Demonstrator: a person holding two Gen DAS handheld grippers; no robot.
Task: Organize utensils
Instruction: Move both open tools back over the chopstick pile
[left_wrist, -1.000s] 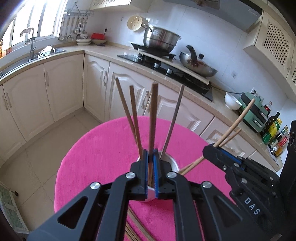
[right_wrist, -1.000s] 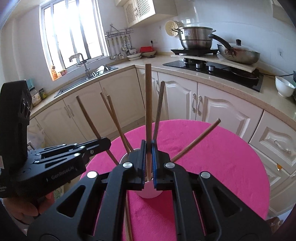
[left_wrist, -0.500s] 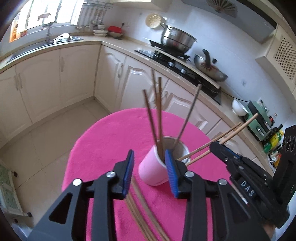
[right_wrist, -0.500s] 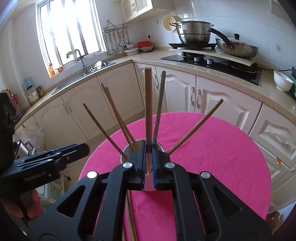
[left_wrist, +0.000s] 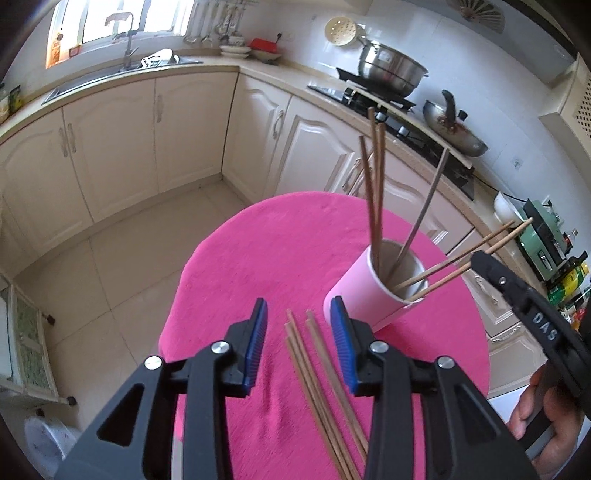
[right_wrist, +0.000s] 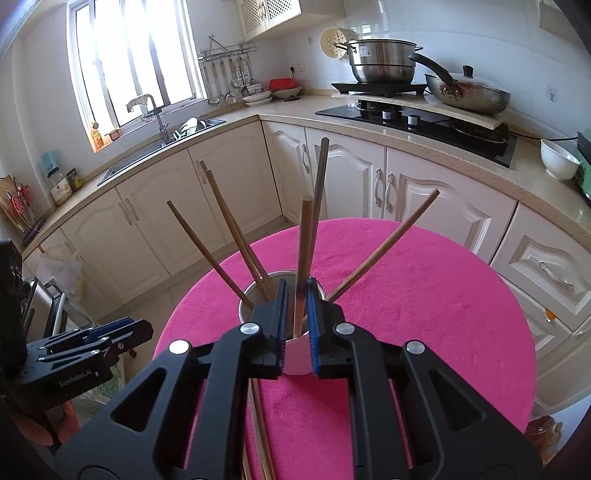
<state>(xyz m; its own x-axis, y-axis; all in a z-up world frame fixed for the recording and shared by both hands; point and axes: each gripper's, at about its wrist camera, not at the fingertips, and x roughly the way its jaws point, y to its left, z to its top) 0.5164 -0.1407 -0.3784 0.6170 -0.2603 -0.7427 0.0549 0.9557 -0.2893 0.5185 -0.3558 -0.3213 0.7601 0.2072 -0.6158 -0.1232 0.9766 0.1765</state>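
A round table under a fuzzy, bright pink cloth (left_wrist: 280, 258) carries a smooth pale pink cylindrical cup (left_wrist: 373, 291) with a greyish inside. Thin, straight wooden chopsticks (right_wrist: 229, 236) stand in the cup, their lower ends hidden in it and their upper ends fanning outward: three lean left in the right wrist view, one leans right, and two rise nearly upright in the middle.

The right gripper (right_wrist: 295, 314) sits just above the cup's near rim. Its blue ribbed pads have just been opening a little, and a narrow gap shows on each side of one upright chopstick (right_wrist: 306, 236) that stands between them, long axis almost vertical, lower end down inside the cup; the pads no longer press it.

The left gripper (left_wrist: 301, 343) is released, jaws spread with nothing clamped. Between and below them a bundle of loose chopsticks (left_wrist: 317, 373) lies flat on the cloth just beside the cup, tips pointing away from the camera and the far ends cut off by the bottom edge (their number is hard to make out where they overlap).

A hand (left_wrist: 543, 417) holding the right gripper's black body shows at the lower right of the left wrist view, partly cut off
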